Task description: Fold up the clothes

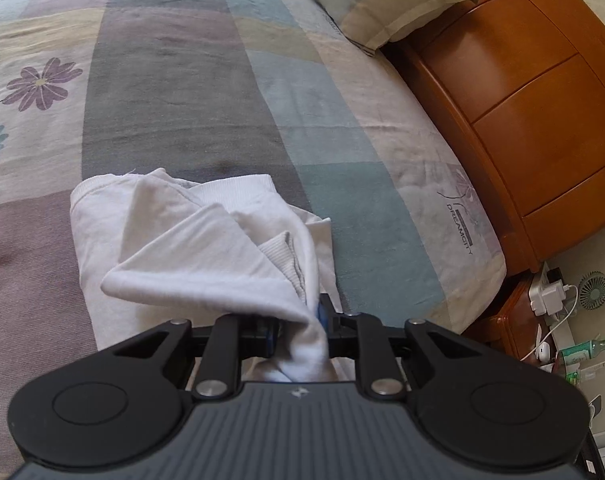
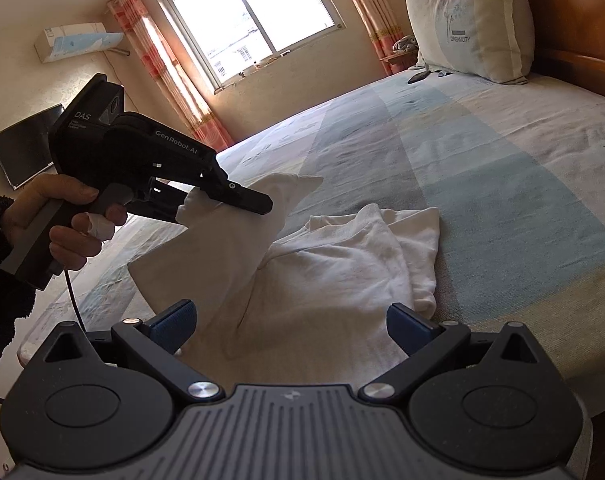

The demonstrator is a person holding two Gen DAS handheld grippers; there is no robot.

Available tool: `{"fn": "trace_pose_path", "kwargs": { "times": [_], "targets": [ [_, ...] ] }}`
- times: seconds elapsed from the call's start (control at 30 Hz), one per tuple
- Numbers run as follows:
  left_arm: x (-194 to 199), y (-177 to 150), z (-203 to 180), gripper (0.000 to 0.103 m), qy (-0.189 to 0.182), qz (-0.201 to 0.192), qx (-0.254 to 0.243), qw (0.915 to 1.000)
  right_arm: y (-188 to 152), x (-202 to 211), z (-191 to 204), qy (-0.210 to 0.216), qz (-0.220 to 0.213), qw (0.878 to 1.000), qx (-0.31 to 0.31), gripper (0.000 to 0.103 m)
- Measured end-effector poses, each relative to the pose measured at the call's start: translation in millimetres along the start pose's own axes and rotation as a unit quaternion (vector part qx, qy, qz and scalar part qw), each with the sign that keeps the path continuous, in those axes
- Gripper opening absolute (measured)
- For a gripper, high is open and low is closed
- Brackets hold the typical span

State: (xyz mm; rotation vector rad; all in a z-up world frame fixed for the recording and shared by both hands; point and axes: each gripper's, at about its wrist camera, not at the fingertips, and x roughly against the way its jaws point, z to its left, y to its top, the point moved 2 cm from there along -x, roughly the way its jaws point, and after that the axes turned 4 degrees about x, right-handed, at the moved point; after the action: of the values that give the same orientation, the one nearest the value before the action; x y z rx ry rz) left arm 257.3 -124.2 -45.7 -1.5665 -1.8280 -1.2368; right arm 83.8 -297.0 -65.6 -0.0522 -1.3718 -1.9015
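Observation:
A white garment (image 1: 190,248) lies crumpled on the patterned bed cover (image 1: 162,80). My left gripper (image 1: 302,328) is shut on a fold of the garment and holds that part lifted off the bed. The right wrist view shows the same garment (image 2: 334,276) with the left gripper (image 2: 246,200) pinching a raised corner of it. My right gripper (image 2: 288,326) is open and empty, its blue pads (image 2: 170,326) on either side of the garment's near edge, just above it.
A pillow (image 2: 466,24) leans on the wooden headboard (image 1: 522,92) at the bed's head. A bedside table with a charger and a small fan (image 1: 592,288) stands beside the bed. A window (image 2: 254,20), a TV (image 2: 22,148) and curtains lie beyond.

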Motion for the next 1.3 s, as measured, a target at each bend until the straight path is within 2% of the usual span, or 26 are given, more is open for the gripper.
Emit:
{"fn": "trace_pose_path", "kwargs": {
  "times": [0.3,0.5,0.57,0.67,0.73,0.83,0.97,1.07,1.2,1.3],
  "targets": [
    [-69.2,2.3,-9.5,0.018,0.015,0.04,0.012,0.999,0.2,12.4,-13.0,-0.03,-0.002,1.0,-0.006,0.103],
    [-87.6,1.2,-10.7,0.038,0.007,0.057,0.023,0.9981,0.6,18.8,-21.4,-0.05,-0.003,0.999,-0.011,0.103],
    [-88.4,1.2,-15.9,0.05,-0.002,0.057,0.016,0.9982,0.3,18.6,-23.5,-0.054,-0.002,0.998,-0.013,0.103],
    [-87.2,0.1,-22.7,0.053,-0.032,0.055,0.005,0.998,-1.3,18.5,-24.8,-0.055,0.001,0.998,-0.016,0.103],
    [-83.7,-1.5,-27.4,0.053,-0.07,0.051,0.0,0.9962,-2.0,18.3,-24.1,-0.054,0.002,0.998,-0.015,0.103],
    [-74.3,-5.5,-32.9,0.056,-0.097,0.042,-0.018,0.9942,-3.5,18.8,-22.9,-0.054,0.004,0.998,-0.013,0.103],
    [-46.5,-18.1,-25.3,0.058,-0.074,0.0,-0.065,0.9952,-5.0,20.8,-23.5,-0.058,0.004,0.998,-0.015,0.103],
    [-17.7,-38.7,-7.6,0.064,-0.037,-0.042,-0.106,0.9928,-4.9,23.3,-24.7,-0.061,0.0,0.998,-0.017,0.103],
    [23.7,-82.5,21.2,0.066,0.008,-0.083,-0.152,0.9847,-4.1,22.6,-28.7,-0.066,-0.001,0.998,-0.022,0.103],
    [42.1,-119.4,29.8,0.073,0.029,-0.092,-0.208,0.9733,-3.9,23.3,-30.4,-0.067,-0.002,0.998,-0.022,0.103]
  ]
}}
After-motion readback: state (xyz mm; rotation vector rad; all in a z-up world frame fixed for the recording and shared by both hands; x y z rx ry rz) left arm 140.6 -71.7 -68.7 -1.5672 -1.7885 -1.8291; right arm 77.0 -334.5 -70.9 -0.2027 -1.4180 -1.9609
